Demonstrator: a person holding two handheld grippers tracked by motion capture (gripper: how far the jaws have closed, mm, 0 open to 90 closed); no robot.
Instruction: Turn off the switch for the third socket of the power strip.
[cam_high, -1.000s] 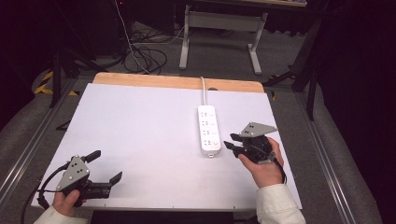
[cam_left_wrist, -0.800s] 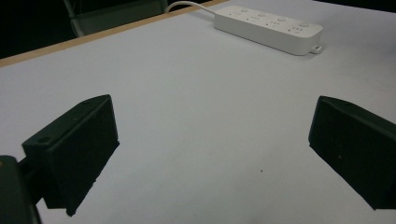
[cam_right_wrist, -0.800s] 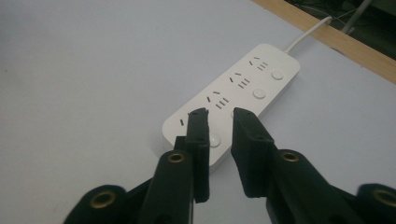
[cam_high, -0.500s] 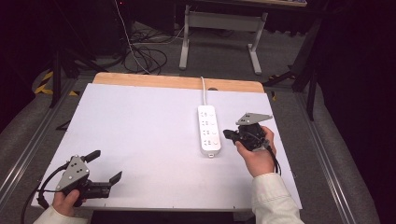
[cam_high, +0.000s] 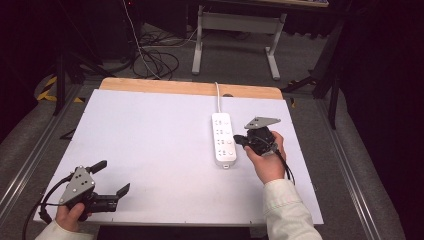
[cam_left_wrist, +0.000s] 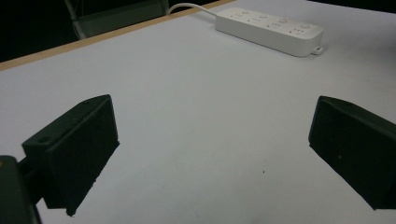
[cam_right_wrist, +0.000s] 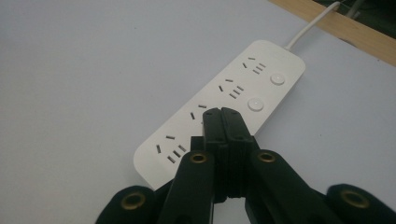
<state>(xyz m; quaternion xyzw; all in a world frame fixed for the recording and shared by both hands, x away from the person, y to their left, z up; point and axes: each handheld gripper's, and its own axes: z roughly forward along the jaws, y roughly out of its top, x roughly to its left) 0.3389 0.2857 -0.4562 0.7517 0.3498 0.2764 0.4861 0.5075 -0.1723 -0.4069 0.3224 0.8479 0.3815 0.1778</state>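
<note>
Power strip (cam_high: 223, 139) lies flat on the white table (cam_high: 150, 135), right of centre, long axis running away from the person, its white cord (cam_high: 217, 95) going off over the far wooden edge. Four socket groups w/ round switch buttons (cam_right_wrist: 256, 103) along one side; nothing plugged in. What's changed over the last sec: the right gripper (cam_high: 241, 140) has moved in from just off the near-right corner of the strip to alongside its lower half, tips now at or over the strip's right edge. Left gripper (cam_high: 111, 177) hasn't budged, parked at the near-left corner of the table, jaws spread wide w/ bare table between them, strip far off in the left gripper view (cam_left_wrist: 271, 27). Right gripper jaws are pressed fully together, nothing between them; in the right gripper view the closed tip (cam_right_wrist: 223, 116) sits over the strip about where the third button from the cord end should be, that button being hidden behind the jaws. Can't tell from these views whether the tip is touching the plastic or hovering just above. Read: closed jaws + approach to the switch row looks like a button press w/ the tip used as a poker, not a grab. So approx. mid-approach, press itself likely not yet done. Needs a short downward push, kept centred so the tip doesn't skid off onto a socket or shove the strip sideways.
</note>
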